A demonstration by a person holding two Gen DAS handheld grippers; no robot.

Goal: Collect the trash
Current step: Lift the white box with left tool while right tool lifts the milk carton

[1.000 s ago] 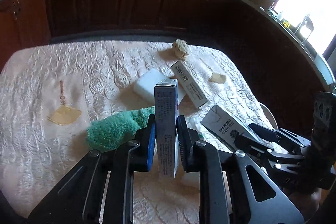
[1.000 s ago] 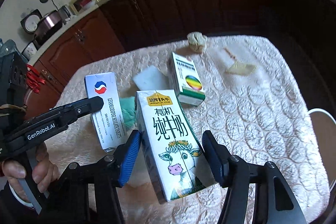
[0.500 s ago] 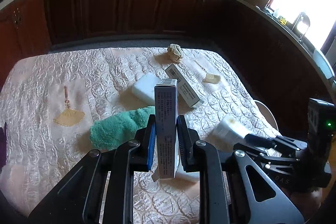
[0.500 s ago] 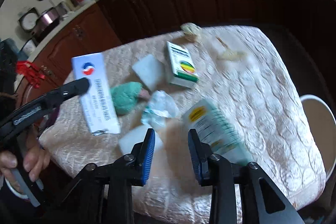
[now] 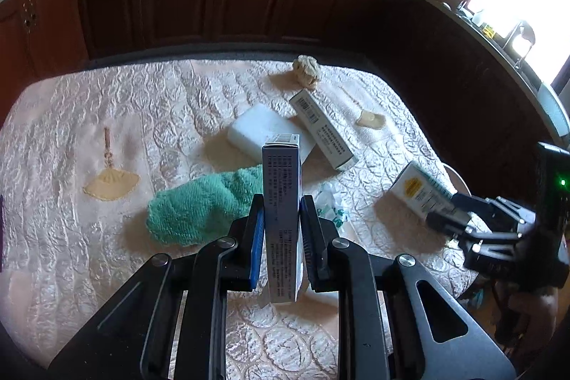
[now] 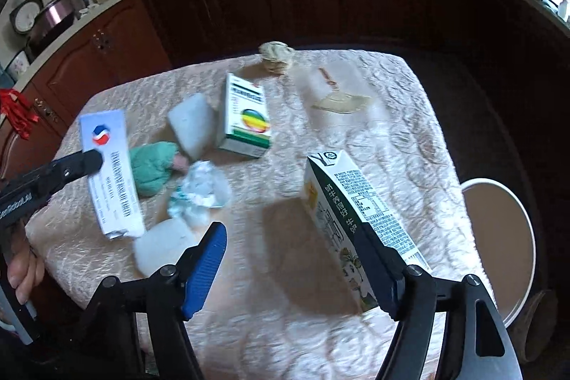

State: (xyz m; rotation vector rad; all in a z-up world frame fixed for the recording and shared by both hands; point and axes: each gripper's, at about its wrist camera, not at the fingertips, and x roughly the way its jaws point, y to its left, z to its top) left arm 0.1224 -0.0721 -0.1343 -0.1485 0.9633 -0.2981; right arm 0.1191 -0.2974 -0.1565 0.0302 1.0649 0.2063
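My left gripper [image 5: 283, 212] is shut on a thin white and blue box [image 5: 281, 198], held upright on its edge above the table; the same box [image 6: 107, 166] shows at the left of the right wrist view. My right gripper [image 6: 288, 234] has its jaws opening. A green and white milk carton [image 6: 342, 198] leans tilted against the inside of its right finger, and the left pad [image 6: 210, 255] stands well clear of it. The carton [image 5: 416, 189] sits near the table's right edge.
On the quilted tablecloth [image 6: 392, 130] lie a green cloth [image 5: 203, 205], a white sponge [image 5: 263, 130], a green and white medicine box [image 6: 247, 120], a crumpled paper ball [image 6: 276, 56], a crumpled wrapper [image 6: 201, 191] and a white foam piece [image 6: 160, 248]. A round white-rimmed bin [image 6: 530, 237] stands below the right edge.
The milk carton was gripped between the right jaws; they narrowed beside it and now stand wide, with the carton tipped against the right finger. The left gripper kept still with its box.
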